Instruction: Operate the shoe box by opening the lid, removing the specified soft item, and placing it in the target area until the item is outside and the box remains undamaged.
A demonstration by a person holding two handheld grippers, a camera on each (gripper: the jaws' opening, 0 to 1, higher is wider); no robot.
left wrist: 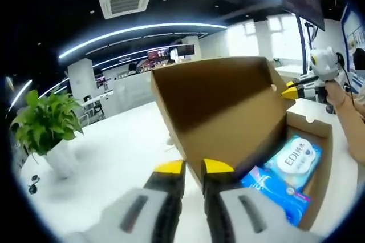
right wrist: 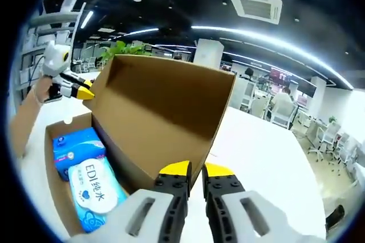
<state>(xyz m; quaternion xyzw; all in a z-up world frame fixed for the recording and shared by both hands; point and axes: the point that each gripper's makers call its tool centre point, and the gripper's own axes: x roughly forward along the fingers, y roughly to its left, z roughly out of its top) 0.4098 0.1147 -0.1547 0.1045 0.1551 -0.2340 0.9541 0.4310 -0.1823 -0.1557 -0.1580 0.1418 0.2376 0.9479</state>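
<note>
Left gripper view: your left hand-held gripper [left wrist: 194, 167] rose from 6 o'clock with its two yellow-tipped jaws drawn narrow, pinching the near edge of the raised lid [left wrist: 219, 97] of the shoe box [left wrist: 320, 163]. The lid stood nearly upright, its brown inner face toward the camera, filling the centre of the view. Behind it, toward 4 o'clock, the open box held two soft packs: a light blue wipes pack [left wrist: 293, 160] with a white oval label, and a darker blue pack [left wrist: 274, 190] just beside it, touching it. At 2 o'clock your right hand-held gripper [left wrist: 292, 90] met the far corner of the lid with its yellow tips; whether it clamped the card could not be told here. The box sat on a white surface [left wrist: 114, 157], and a potted plant [left wrist: 45, 123] stood well apart at 9 o'clock.

Right gripper view: your right hand-held gripper [right wrist: 195, 170] rose from 6 o'clock, jaws narrow, closed on the lid edge [right wrist: 165, 112] at its lower corner. The lid tilted up across the centre. At 8 o'clock the box wall [right wrist: 54, 180] enclosed the wipes pack [right wrist: 97, 189] nearest the camera and the darker blue pack [right wrist: 74, 140] beyond it. At 10 o'clock your left hand-held gripper [right wrist: 85, 90] touched the lid's far corner. The white surface [right wrist: 268, 157] extended toward 3 o'clock, with office chairs [right wrist: 328, 137] beyond.
</note>
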